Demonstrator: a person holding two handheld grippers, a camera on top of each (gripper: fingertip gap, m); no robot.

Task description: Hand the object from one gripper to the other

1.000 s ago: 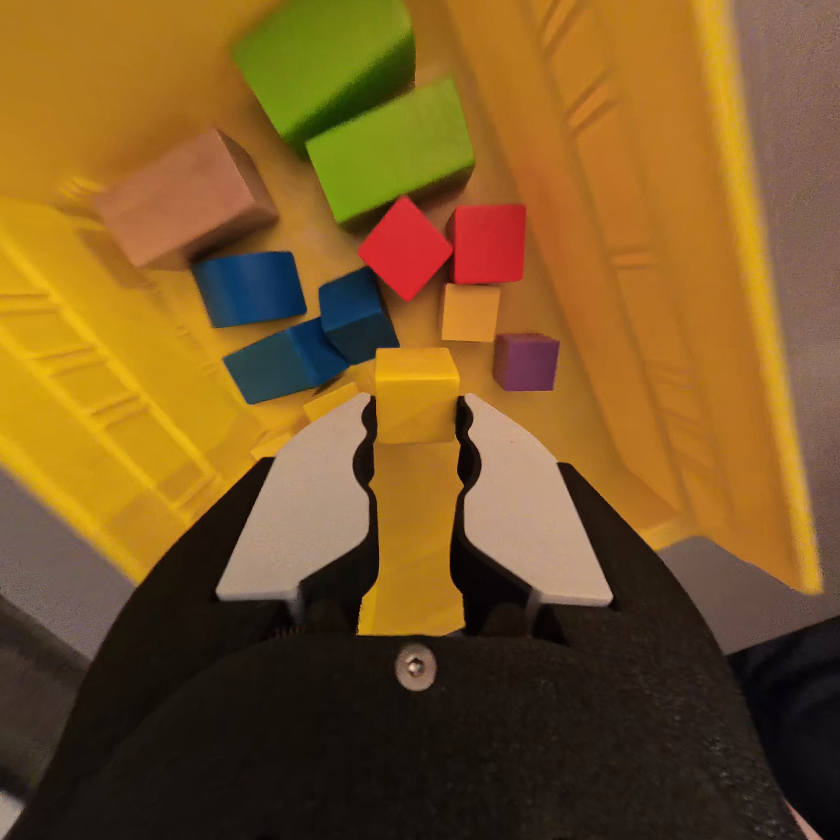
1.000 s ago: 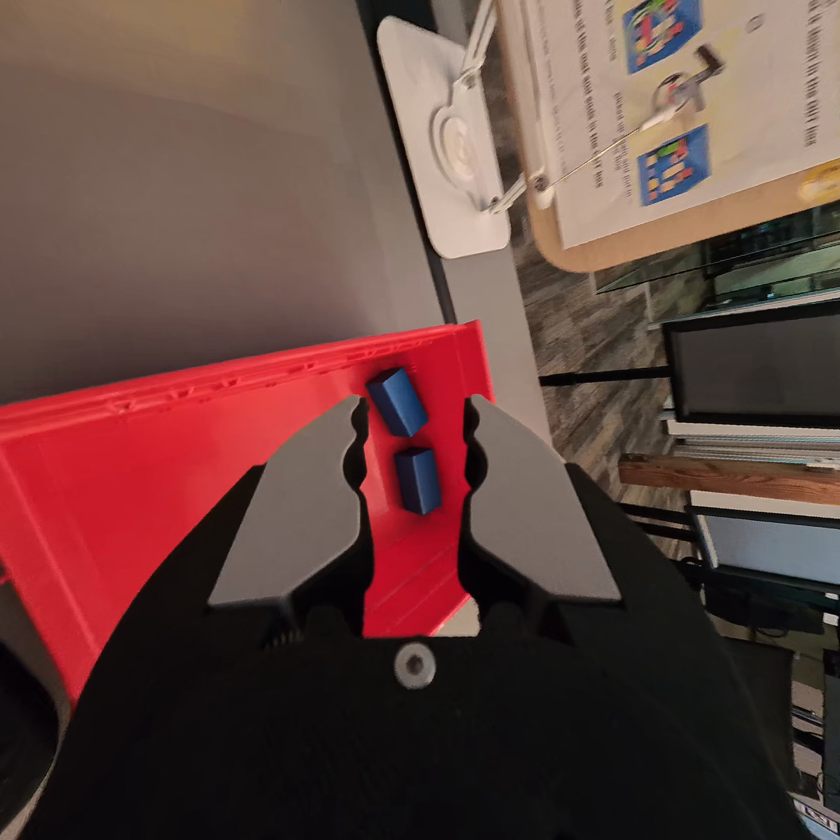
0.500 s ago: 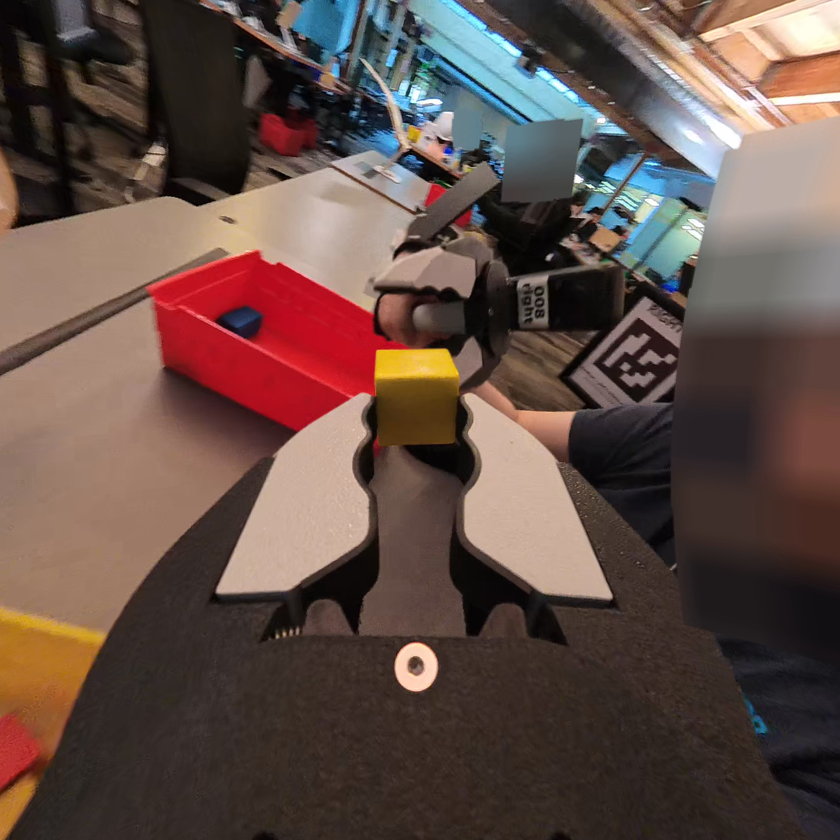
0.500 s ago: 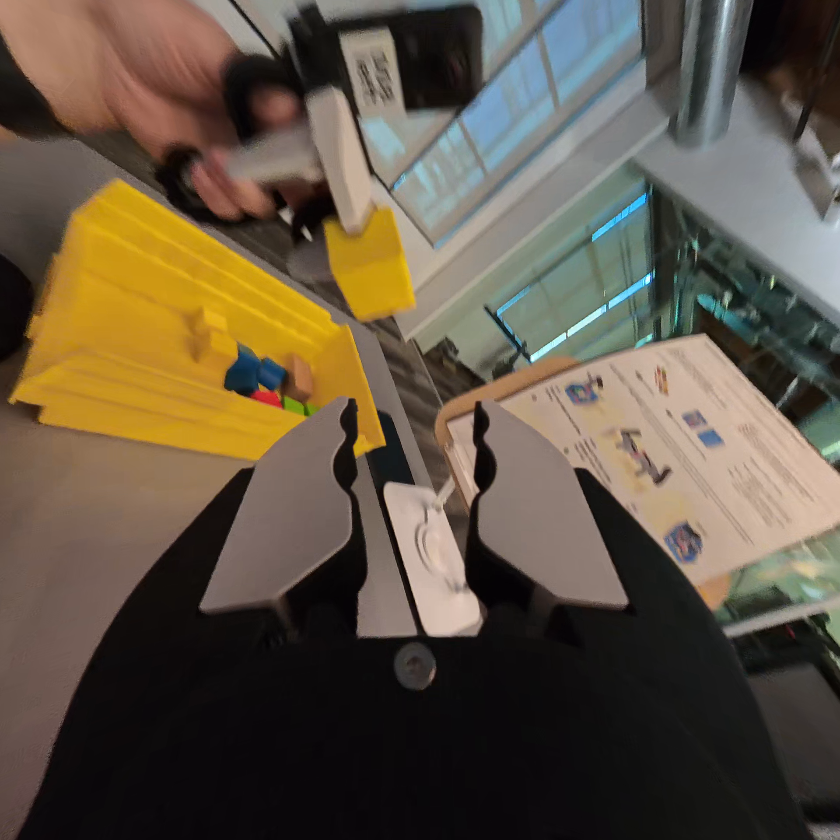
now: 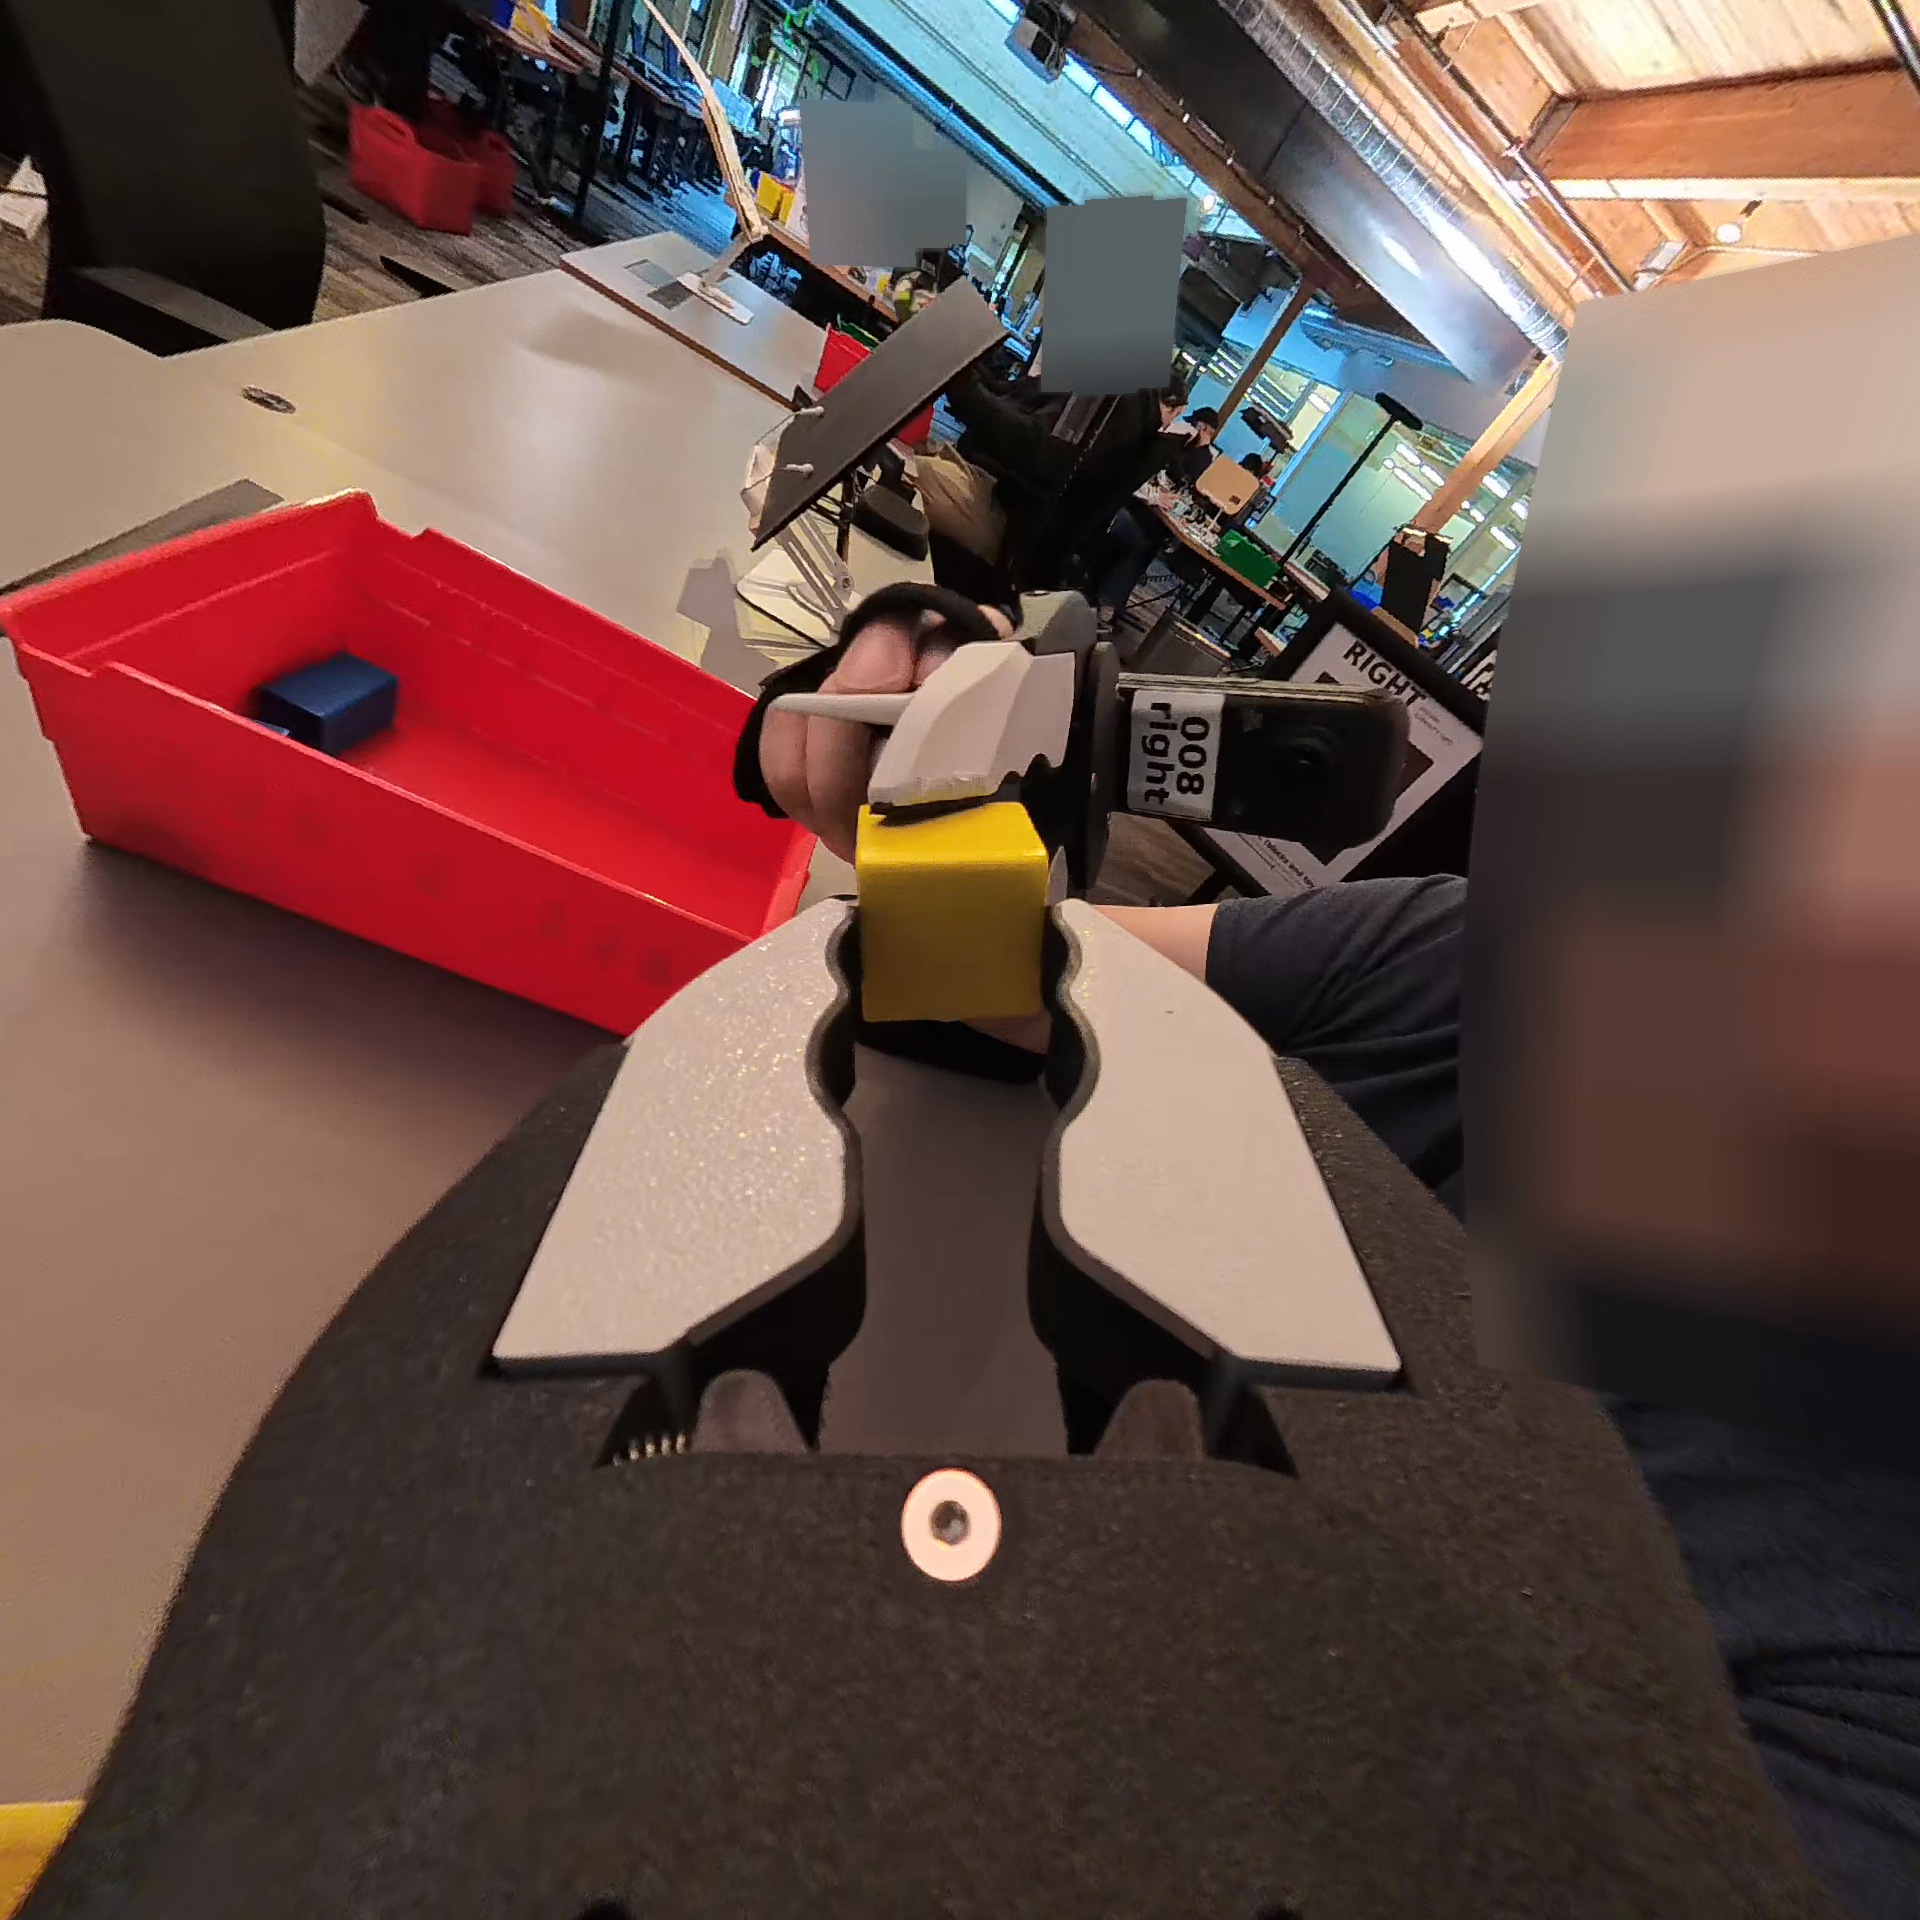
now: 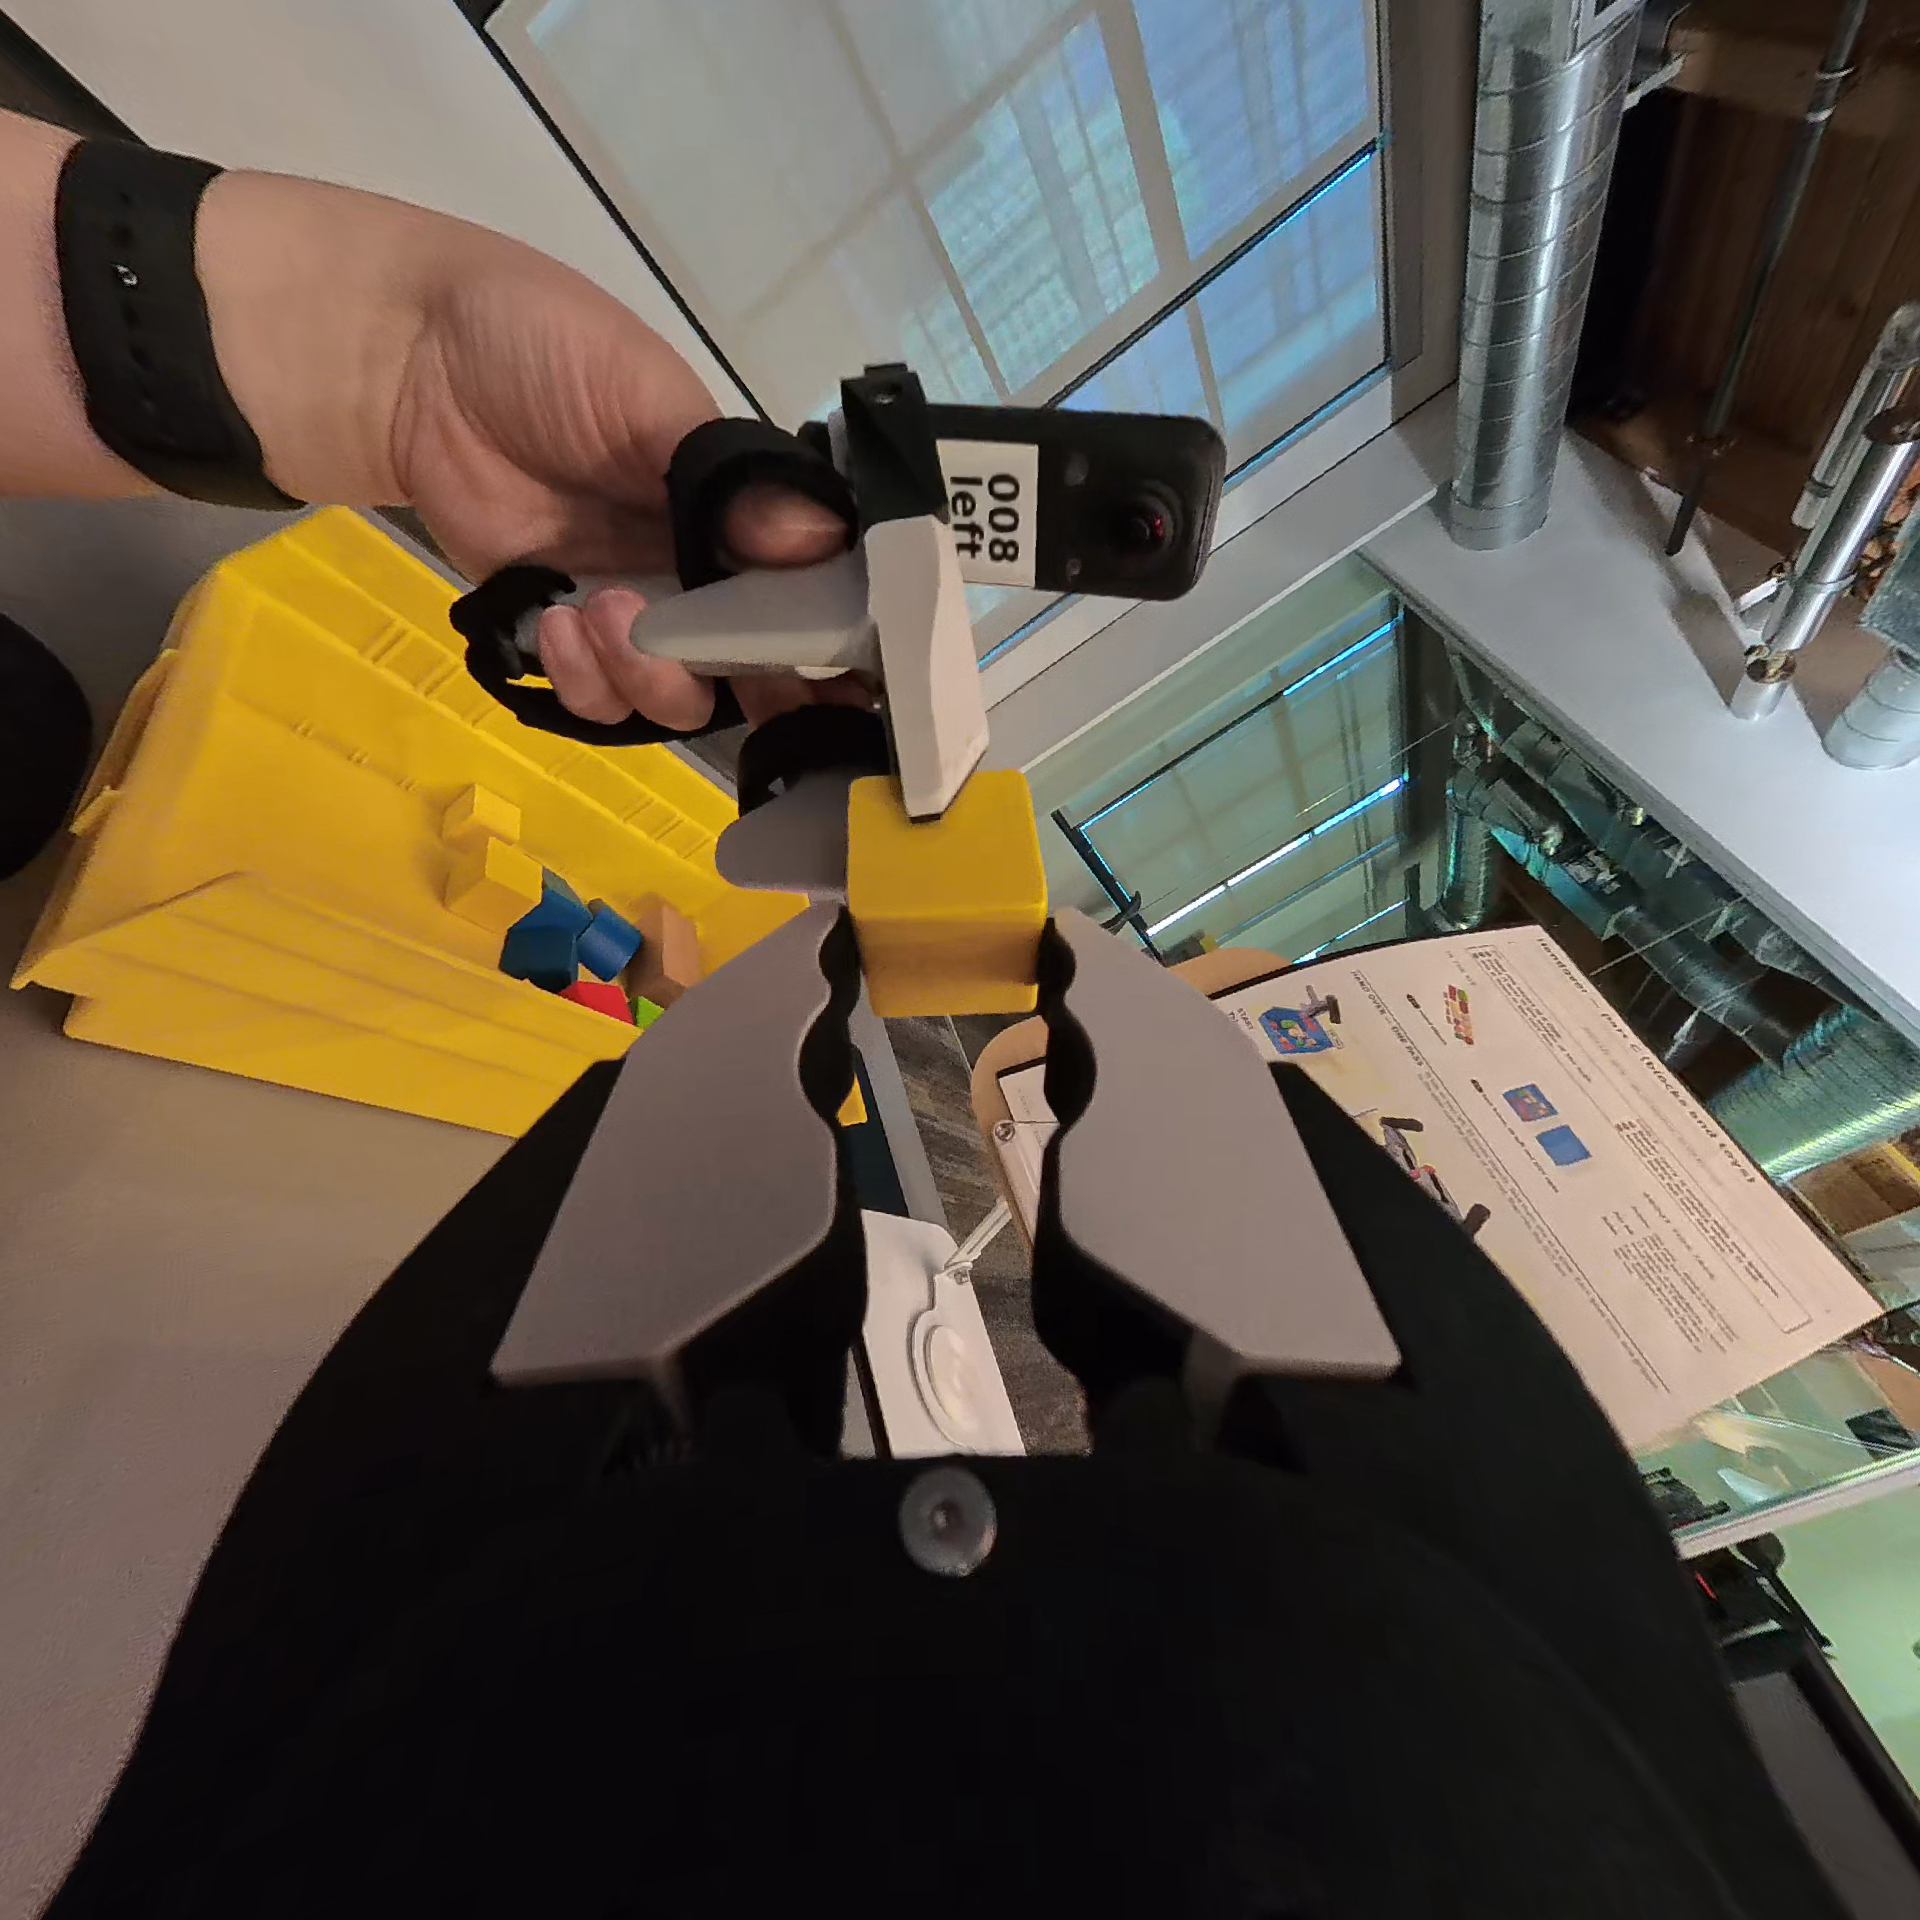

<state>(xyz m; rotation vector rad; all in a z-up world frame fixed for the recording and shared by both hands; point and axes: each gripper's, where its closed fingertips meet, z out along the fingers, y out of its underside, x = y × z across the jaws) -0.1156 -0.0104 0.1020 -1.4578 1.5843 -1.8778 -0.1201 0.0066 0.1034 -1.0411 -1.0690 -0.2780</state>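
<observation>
A yellow cube (image 5: 951,914) sits between the fingertips of my left gripper (image 5: 951,935), which is shut on it and holds it in the air above the table. My right gripper (image 6: 943,956) has its fingertips on two sides of the same cube (image 6: 940,904), closed against it. In the left wrist view one grey finger (image 5: 966,717) of the right gripper lies on the cube's top. In the right wrist view one finger (image 6: 930,675) of the left gripper presses on the cube's upper face. The two grippers meet crosswise.
A red bin (image 5: 416,862) with a blue block (image 5: 327,698) stands on the grey table (image 5: 156,1143). A yellow bin (image 6: 260,935) holds several coloured blocks (image 6: 561,935). A clipboard with a printed sheet (image 6: 1558,1195) stands on a white stand base (image 6: 935,1340).
My left gripper lifted the yellow cube out of the yellow bin and swung toward the right gripper. My right gripper left the red bin, came up to the cube and closed on it.
</observation>
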